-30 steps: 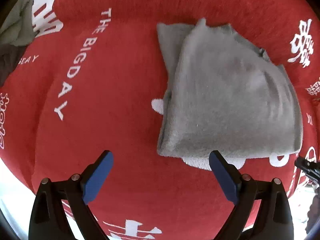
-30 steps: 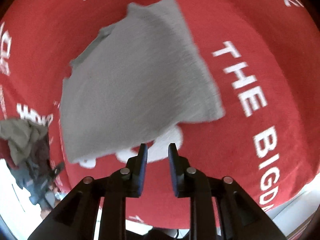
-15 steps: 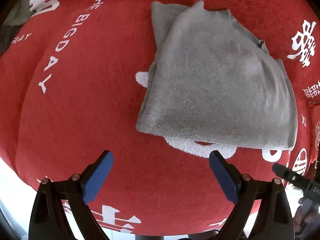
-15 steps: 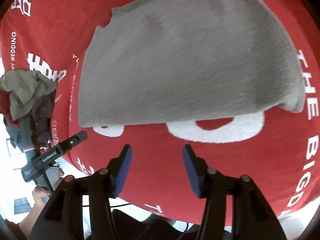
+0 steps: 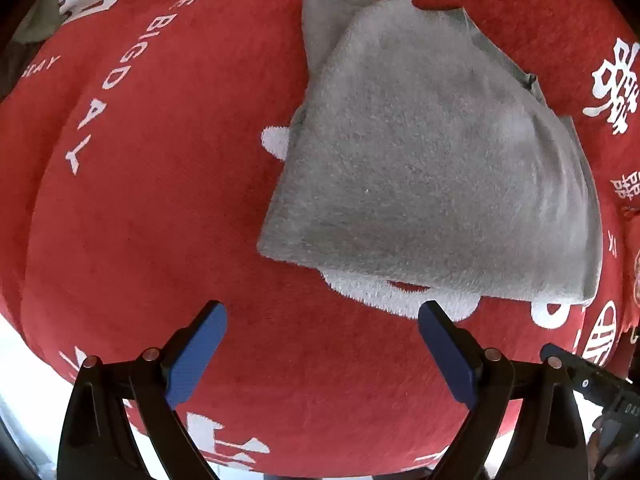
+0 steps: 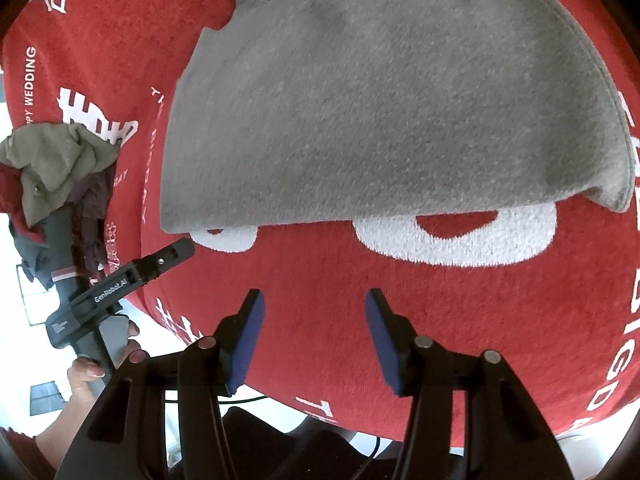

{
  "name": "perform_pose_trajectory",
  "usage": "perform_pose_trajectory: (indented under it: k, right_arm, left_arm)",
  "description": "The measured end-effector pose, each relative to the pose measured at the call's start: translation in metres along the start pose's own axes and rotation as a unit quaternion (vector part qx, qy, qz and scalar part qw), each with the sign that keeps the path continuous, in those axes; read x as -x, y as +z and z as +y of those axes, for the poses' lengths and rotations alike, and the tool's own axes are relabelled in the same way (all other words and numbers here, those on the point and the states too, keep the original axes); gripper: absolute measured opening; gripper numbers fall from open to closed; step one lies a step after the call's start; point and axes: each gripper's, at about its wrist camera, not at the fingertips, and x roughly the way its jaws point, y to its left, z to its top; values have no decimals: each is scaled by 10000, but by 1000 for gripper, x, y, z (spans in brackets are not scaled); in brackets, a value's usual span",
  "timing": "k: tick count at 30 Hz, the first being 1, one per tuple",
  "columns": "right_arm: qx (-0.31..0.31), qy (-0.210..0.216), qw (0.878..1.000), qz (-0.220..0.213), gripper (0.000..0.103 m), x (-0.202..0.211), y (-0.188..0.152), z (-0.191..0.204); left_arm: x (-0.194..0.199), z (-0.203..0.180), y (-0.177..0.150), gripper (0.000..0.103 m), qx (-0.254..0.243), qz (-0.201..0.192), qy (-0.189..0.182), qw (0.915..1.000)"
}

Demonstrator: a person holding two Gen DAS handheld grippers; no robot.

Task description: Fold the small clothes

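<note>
A grey garment point(image 5: 432, 152) lies folded flat on the red cloth point(image 5: 152, 220) with white lettering; it also fills the upper part of the right wrist view point(image 6: 380, 104). My left gripper point(image 5: 322, 322) is open and empty, hovering a little short of the garment's near edge. My right gripper point(image 6: 314, 308) is open and empty, just short of the same folded edge. The left gripper's body point(image 6: 120, 284) shows at the left of the right wrist view, held by a hand.
A pile of unfolded clothes point(image 6: 56, 168), olive and dark red, lies at the left edge of the red cloth and shows in the left wrist view's top left corner point(image 5: 36, 28). The cloth's near edge drops off just behind both grippers.
My right gripper has opened from nearly shut to wide and moved closer to the garment's near edge. My left gripper stayed open and shifted slightly; the garment lies still.
</note>
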Motion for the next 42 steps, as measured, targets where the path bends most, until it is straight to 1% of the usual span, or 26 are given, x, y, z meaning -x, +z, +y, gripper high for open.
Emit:
perform_pose_trajectory:
  k: [4, 18, 23, 28, 30, 34, 37, 39, 40, 41, 42]
  right_arm:
    - [86, -12, 10000, 14, 56, -1, -2, 4]
    - [134, 48, 9999, 23, 56, -8, -2, 14]
    - [138, 67, 9999, 32, 56, -10, -2, 16]
    - [184, 80, 9998, 28, 56, -12, -2, 20]
    - [186, 113, 9998, -2, 56, -12, -1, 21]
    - [67, 331, 9994, -80, 56, -13, 4, 19]
    - [-217, 562, 9981, -112, 57, -19, 10, 13]
    - [-463, 752, 9960, -117, 57, -27, 13, 9]
    - [-607, 871, 9943, -110, 58, -31, 16, 6]
    - [-737, 997, 9922, -102, 58, -35, 18, 5]
    - [-900, 1147, 9892, -116, 58, -39, 20, 2]
  left_arm:
    - [-3, 4, -2, 97, 73, 30, -53, 10000]
    - [-5, 3, 0, 97, 70, 28, -23, 10000]
    - [-8, 3, -1, 97, 68, -16, 25, 10000]
    - [-11, -1, 3, 97, 89, 53, 83, 9999]
    - [-10, 1, 5, 96, 141, 34, -13, 9999]
    - [-3, 9, 9, 96, 292, 27, -289, 9992]
    - [4, 11, 15, 96, 331, -39, -434, 9985]
    - [5, 14, 17, 97, 407, -103, -599, 9973]
    - [6, 16, 19, 97, 508, -104, -783, 9956]
    - [6, 20, 20, 96, 703, -87, -1056, 9919]
    - [4, 23, 18, 96, 877, -77, -1254, 9882]
